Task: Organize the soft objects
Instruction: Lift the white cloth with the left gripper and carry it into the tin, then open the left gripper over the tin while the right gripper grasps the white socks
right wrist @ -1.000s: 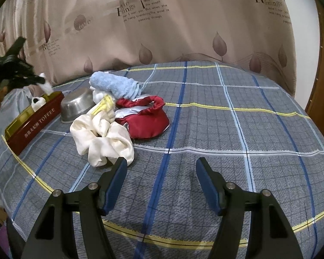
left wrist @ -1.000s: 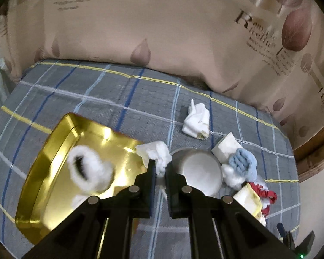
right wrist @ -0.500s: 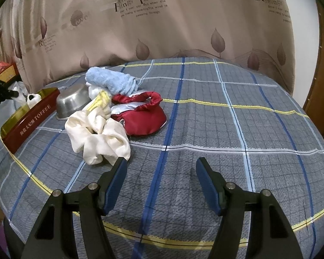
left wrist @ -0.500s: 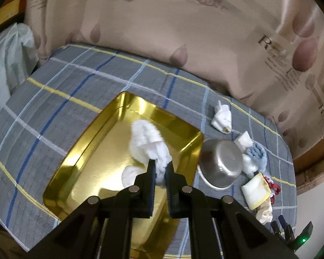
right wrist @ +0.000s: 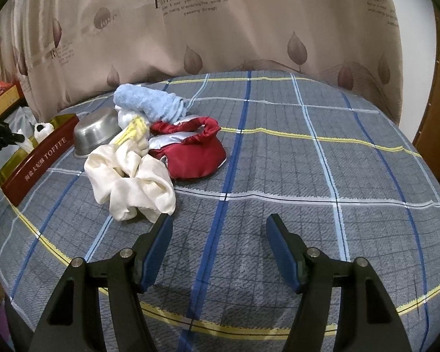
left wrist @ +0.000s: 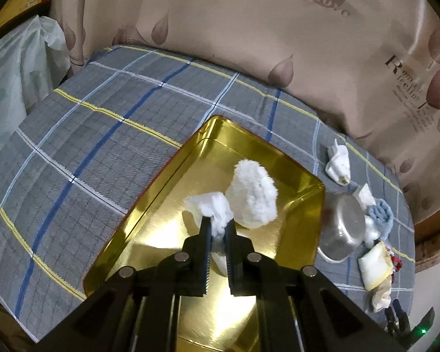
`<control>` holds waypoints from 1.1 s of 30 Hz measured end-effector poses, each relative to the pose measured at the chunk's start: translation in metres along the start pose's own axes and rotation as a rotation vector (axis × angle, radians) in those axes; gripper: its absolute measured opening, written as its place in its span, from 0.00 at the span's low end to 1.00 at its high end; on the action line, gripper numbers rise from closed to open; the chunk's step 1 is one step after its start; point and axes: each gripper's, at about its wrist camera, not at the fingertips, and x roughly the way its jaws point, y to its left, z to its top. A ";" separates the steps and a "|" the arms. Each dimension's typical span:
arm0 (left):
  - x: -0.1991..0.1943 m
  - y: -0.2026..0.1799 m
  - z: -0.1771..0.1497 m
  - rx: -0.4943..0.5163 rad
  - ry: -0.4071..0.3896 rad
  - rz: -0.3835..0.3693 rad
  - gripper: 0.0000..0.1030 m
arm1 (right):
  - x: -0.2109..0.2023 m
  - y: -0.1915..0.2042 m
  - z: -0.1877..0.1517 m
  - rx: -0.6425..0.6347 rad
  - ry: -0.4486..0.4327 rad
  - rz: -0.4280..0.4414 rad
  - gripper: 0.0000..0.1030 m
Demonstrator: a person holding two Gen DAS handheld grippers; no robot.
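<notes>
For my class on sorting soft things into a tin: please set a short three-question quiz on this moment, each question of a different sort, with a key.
1. True or false: the left gripper is shut on a white cloth above the gold tin.
2. Multiple choice: what lies nearest the right gripper? A. cream scrunchie B. red pouch C. steel bowl
3. Fill in: the fluffy white item lies inside the ____.

Key
1. True; its fingers pinch the cloth.
2. A; the right gripper is open and holds nothing.
3. Tin.
</notes>
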 end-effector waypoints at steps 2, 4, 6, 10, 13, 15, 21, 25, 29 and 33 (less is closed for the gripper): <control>0.007 0.003 0.002 0.002 0.007 -0.001 0.08 | 0.001 0.002 0.000 -0.008 0.008 -0.012 0.62; 0.013 0.006 0.004 -0.002 0.013 -0.010 0.08 | 0.002 0.002 0.000 -0.012 0.014 -0.025 0.62; 0.017 0.007 0.007 -0.009 0.013 -0.015 0.08 | 0.003 0.003 0.000 -0.012 0.021 -0.035 0.62; 0.025 0.008 0.015 -0.017 0.014 -0.034 0.09 | 0.005 0.008 0.006 -0.029 0.029 -0.055 0.62; 0.031 0.003 0.017 0.007 0.011 -0.036 0.10 | -0.001 0.020 0.039 -0.014 0.002 0.000 0.62; 0.036 0.000 0.018 0.025 0.014 -0.034 0.10 | -0.010 0.039 0.078 -0.034 -0.048 0.070 0.63; 0.047 0.004 0.027 0.004 0.023 -0.077 0.11 | 0.033 0.119 0.202 -0.059 0.036 0.307 0.79; 0.050 0.005 0.035 0.004 0.019 -0.065 0.21 | 0.099 0.150 0.240 -0.015 0.179 0.293 0.81; 0.046 0.008 0.040 0.004 0.014 -0.025 0.42 | 0.155 0.172 0.254 -0.001 0.262 0.240 0.81; 0.037 0.007 0.043 0.026 -0.004 -0.010 0.44 | 0.197 0.182 0.257 0.027 0.330 0.188 0.81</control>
